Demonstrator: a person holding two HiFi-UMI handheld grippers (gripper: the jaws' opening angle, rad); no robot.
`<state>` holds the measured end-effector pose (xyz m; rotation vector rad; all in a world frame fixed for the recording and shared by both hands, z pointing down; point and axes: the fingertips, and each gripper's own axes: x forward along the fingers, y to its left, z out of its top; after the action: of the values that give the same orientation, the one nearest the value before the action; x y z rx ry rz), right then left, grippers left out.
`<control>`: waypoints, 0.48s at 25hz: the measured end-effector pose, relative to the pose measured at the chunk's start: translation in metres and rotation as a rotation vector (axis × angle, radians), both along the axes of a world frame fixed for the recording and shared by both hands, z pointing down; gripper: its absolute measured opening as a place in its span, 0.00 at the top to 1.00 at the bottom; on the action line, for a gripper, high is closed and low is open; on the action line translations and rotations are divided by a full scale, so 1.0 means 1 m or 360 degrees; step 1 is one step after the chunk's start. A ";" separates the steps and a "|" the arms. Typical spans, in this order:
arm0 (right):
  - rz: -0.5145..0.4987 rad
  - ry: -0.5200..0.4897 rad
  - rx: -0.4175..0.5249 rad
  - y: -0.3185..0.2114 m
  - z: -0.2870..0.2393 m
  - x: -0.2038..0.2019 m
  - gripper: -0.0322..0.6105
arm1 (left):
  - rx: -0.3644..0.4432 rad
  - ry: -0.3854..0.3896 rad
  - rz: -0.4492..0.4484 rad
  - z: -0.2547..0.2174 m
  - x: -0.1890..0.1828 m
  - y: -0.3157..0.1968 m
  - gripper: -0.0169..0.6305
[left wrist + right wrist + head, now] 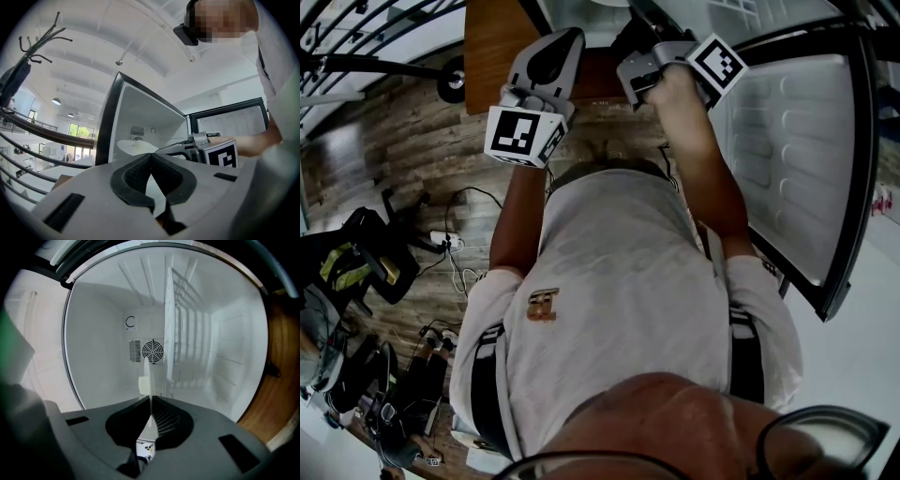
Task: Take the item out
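Inside the open white fridge [98, 333], a thin white plate [150, 376] shows edge-on in the right gripper view. My right gripper [150, 401] is shut on its near rim. The left gripper view shows the same plate [136, 146] as a flat pale disc in the fridge, with the right gripper [199, 146] reaching to it. My left gripper [150, 158] is shut with nothing between its pads and is held outside the fridge, left of the right one. In the head view both grippers, left [546, 66] and right [652, 56], point at the fridge; the plate is hidden there.
The fridge door [797, 159] stands open at the right. A shelf [169, 324] and a round fan vent [153, 351] sit deep in the fridge. A wooden surface [492, 47] flanks the fridge. Cables [455, 253] and gear lie on the wood floor at the left.
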<state>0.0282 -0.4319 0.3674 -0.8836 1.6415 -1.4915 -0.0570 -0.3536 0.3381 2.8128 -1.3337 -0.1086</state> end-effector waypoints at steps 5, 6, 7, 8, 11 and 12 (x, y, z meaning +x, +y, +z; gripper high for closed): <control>0.0004 0.0003 0.0026 0.002 -0.014 -0.004 0.89 | -0.0001 0.0011 0.0002 -0.011 -0.005 -0.006 0.95; 0.0003 0.0006 0.0029 0.004 -0.016 -0.006 0.89 | -0.0001 0.0013 0.0003 -0.013 -0.006 -0.006 0.95; 0.0002 0.0009 0.0032 0.005 -0.018 -0.007 0.89 | -0.0001 0.0013 0.0003 -0.014 -0.007 -0.006 0.95; 0.0000 0.0013 0.0033 0.006 -0.019 -0.007 0.89 | -0.0001 0.0013 0.0002 -0.015 -0.007 -0.006 0.95; -0.0005 0.0020 0.0033 0.005 -0.018 -0.007 0.89 | 0.0003 0.0014 0.0002 -0.017 -0.006 -0.010 0.95; -0.0007 0.0022 0.0034 0.005 -0.018 -0.007 0.89 | 0.0000 0.0012 0.0001 -0.017 -0.006 -0.011 0.95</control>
<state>0.0207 -0.4271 0.3499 -0.8813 1.6674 -1.4714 -0.0633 -0.3647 0.3215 2.8101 -1.3314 -0.1192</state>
